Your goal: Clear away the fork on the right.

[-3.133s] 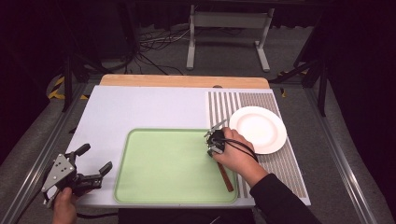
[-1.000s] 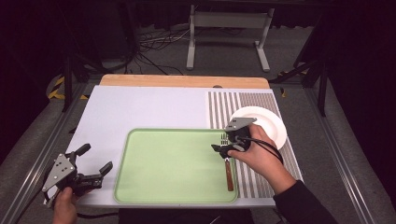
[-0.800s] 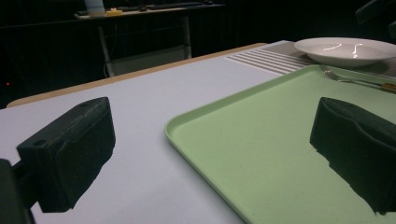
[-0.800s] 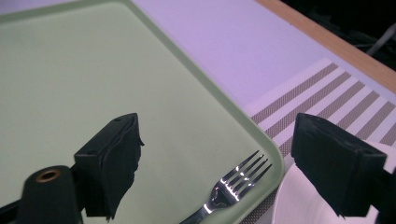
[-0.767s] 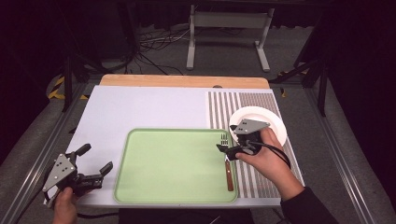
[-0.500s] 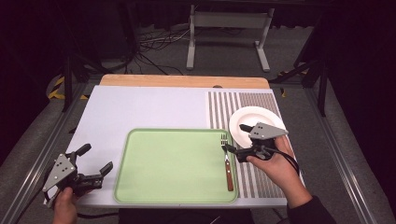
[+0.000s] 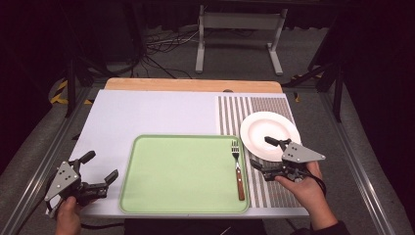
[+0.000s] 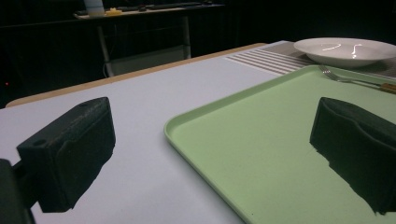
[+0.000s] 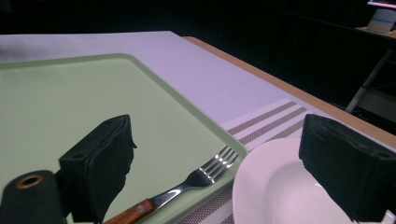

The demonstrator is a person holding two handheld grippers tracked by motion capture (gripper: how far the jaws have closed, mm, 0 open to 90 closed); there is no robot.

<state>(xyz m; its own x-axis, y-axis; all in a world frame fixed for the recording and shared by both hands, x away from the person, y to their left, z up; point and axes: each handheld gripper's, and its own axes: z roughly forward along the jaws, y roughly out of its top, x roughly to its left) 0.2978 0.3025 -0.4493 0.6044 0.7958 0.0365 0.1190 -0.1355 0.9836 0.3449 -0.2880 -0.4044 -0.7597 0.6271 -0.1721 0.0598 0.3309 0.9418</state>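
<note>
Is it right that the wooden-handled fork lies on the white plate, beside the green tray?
No. The fork lies on the green tray, along its right edge, beside the white plate; the high view shows it.

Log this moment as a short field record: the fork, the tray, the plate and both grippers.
fork: wooden-handled fork lies along the right edge of the green tray, tines pointing away from the person
plate: white plate on the striped mat, empty
right gripper: right gripper open, jaws just been opening, nothing between them, beside the fork
left gripper: left gripper open, off the tray's left edge
</note>
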